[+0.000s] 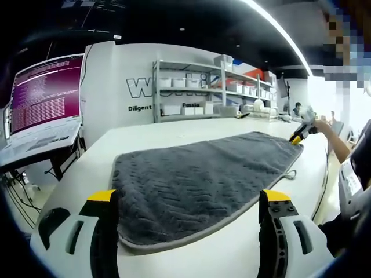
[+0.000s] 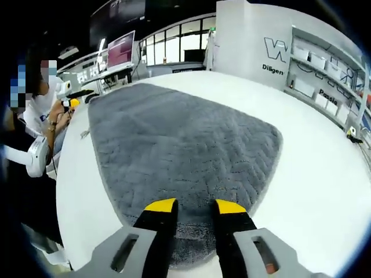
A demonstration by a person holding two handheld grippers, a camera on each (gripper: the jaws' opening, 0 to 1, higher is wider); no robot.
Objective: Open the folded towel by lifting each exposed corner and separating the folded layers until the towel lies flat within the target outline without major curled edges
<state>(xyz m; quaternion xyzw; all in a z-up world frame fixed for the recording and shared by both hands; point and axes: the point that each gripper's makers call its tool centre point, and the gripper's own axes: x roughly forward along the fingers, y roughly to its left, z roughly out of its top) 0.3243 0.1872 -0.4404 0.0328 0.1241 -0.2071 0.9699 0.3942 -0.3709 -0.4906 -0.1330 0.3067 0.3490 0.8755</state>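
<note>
You have one grey towel on one white table, two grippers, left and right, one shelving unit, one monitor.

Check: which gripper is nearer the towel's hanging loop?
Left. The loop lies just beyond the left gripper; the right gripper sits at the towel's opposite end.

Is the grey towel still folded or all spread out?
Spread out. The grey fluffy towel lies flat on the white table; no folded-over layers show.
</note>
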